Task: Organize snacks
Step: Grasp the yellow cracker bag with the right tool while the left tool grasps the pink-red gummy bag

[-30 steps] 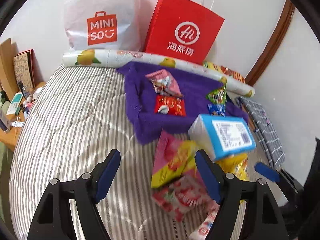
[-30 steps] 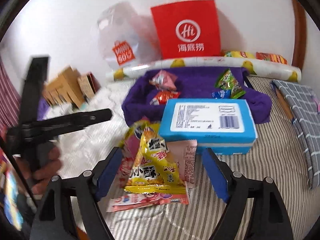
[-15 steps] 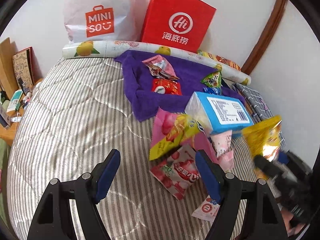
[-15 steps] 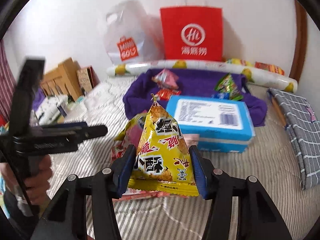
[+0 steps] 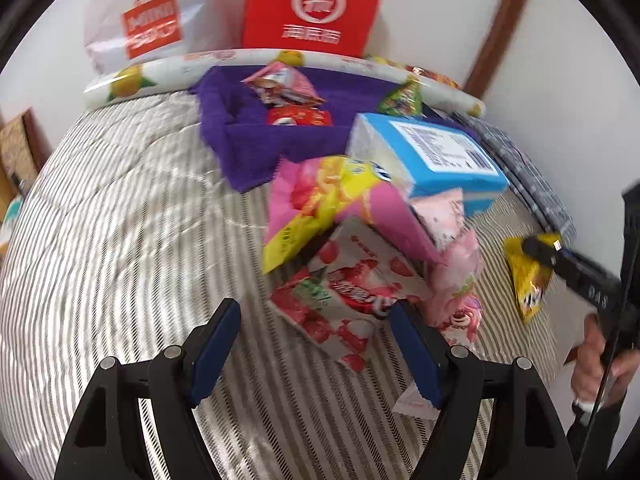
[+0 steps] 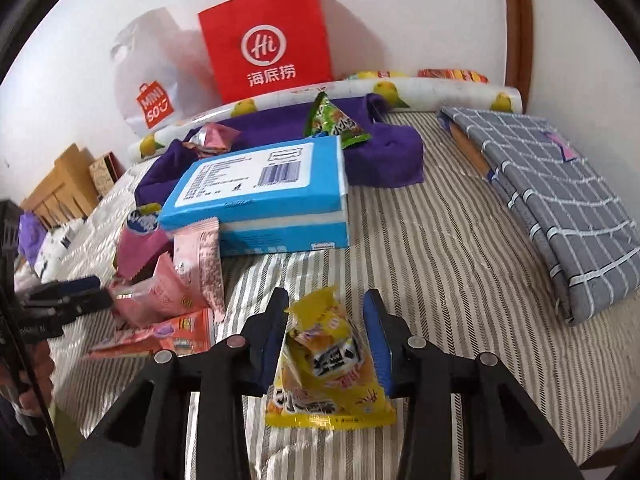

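A striped bed (image 6: 432,240) is set against a white wall. A purple towel (image 5: 248,140) lies near the far edge. The yellow packet (image 6: 332,360) is clamped in the right gripper (image 6: 328,336). The left gripper (image 5: 316,348) is spread wide, nothing held, over the strawberry packet (image 5: 348,288). Packet print is blurred.

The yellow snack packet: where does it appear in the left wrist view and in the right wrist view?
Left wrist view: the yellow snack packet is at the right edge, held by the right tongs.
Right wrist view: it is at the bottom centre, clamped between the blue fingers.
Shared landmark: the blue box, beside the purple cloth.
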Available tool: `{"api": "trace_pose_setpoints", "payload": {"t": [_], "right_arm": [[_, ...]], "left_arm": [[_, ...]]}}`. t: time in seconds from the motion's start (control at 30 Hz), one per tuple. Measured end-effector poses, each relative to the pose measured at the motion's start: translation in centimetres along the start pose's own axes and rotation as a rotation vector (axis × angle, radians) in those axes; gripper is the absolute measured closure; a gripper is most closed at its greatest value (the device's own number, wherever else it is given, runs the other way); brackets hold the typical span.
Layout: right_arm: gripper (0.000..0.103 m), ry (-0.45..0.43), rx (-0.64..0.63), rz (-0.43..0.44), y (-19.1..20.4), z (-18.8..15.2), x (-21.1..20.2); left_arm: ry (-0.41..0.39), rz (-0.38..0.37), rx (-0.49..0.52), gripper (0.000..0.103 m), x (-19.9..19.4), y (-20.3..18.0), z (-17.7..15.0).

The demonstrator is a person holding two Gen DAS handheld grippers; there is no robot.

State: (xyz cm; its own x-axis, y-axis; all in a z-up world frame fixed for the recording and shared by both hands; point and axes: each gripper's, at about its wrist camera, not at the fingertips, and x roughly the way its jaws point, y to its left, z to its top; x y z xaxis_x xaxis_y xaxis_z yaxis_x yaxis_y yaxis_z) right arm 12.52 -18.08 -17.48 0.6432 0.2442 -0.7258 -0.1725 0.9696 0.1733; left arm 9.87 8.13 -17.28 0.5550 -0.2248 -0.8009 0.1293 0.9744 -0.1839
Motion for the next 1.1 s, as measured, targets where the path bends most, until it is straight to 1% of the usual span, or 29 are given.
{"api": "trace_pose_setpoints", "payload": {"t": [0.07, 0.17, 0.23, 0.3, 0.37, 0.43, 0.47, 0.5, 0.57, 0.63, 0.7, 0.83, 0.9, 0.97, 1.0, 1.03, 1.07, 1.1], "right_arm": [[0.065, -0.010, -0.008, 0.018, -0.1, 0.1, 0.4], [0.066, 0.012, -0.051, -0.017, 0.2, 0.0, 1.3], [0.065, 0.018, -0.064, -0.009, 0.1, -0.2, 1.5], [0.062, 0.030, -0.072, 0.000, 0.0, -0.4, 1.4], [0.054, 0.039, -0.077, -0.009, -0.2, -0.6, 1.0], [0.052, 0.050, -0.082, -0.006, -0.3, -1.0, 0.6], [0.052, 0.049, -0.082, 0.000, -0.4, -1.2, 0.3], [0.050, 0.046, -0.076, 0.008, -0.6, -1.4, -0.2], [0.043, 0.046, -0.078, 0.020, -0.6, -1.8, -0.7], [0.041, 0.040, -0.085, 0.035, -0.6, -2.1, -1.2], [0.038, 0.037, -0.097, 0.033, -0.4, -2.4, -1.3], [0.038, 0.033, -0.115, -0.005, 0.1, -2.8, -0.5], [0.038, 0.028, -0.112, -0.016, 0.2, -2.7, -0.1], [0.043, 0.021, -0.117, -0.028, 0.3, -2.8, 0.3], [0.045, 0.023, -0.124, -0.049, 0.4, -2.8, 0.7], [0.049, 0.022, -0.126, -0.063, 0.4, -2.8, 0.8], [0.054, 0.024, -0.128, -0.074, 0.3, -2.7, 1.1], [0.054, 0.028, -0.126, -0.076, 0.2, -2.7, 1.3]], "left_arm": [[0.004, 0.007, 0.040, 0.027, 0.4, -0.7, 0.2], [0.021, 0.035, 0.086, 0.027, 1.4, -1.4, 0.5], [0.024, 0.056, 0.111, 0.027, 1.9, -1.7, 0.5], [0.011, 0.090, 0.140, 0.027, 2.2, -2.2, 0.5], [0.007, 0.102, 0.141, 0.027, 2.3, -2.3, 0.7], [0.003, 0.102, 0.134, 0.028, 2.3, -2.3, 0.8], [-0.002, 0.099, 0.128, 0.037, 2.2, -2.2, 0.8], [-0.007, 0.110, 0.116, 0.043, 2.0, -2.0, 0.8], [-0.008, 0.095, 0.098, 0.043, 1.8, -1.6, 0.9], [-0.010, 0.073, 0.083, 0.044, 1.4, -1.2, 0.8], [-0.011, 0.077, 0.073, 0.046, 1.1, -1.0, 0.6], [-0.002, 0.093, 0.053, 0.046, 0.9, -0.5, 0.4], [0.003, 0.101, 0.050, 0.044, 1.1, -0.5, 0.2], [-0.006, 0.111, 0.046, 0.044, 1.3, -0.7, 0.3], [-0.009, 0.117, 0.046, 0.044, 1.3, -0.7, 0.3], [-0.014, 0.124, 0.045, 0.044, 1.4, -0.8, 0.3], [-0.017, 0.131, 0.045, 0.048, 1.6, -0.8, 0.3], [-0.018, 0.137, 0.051, 0.051, 1.6, -0.9, 0.3]]}}
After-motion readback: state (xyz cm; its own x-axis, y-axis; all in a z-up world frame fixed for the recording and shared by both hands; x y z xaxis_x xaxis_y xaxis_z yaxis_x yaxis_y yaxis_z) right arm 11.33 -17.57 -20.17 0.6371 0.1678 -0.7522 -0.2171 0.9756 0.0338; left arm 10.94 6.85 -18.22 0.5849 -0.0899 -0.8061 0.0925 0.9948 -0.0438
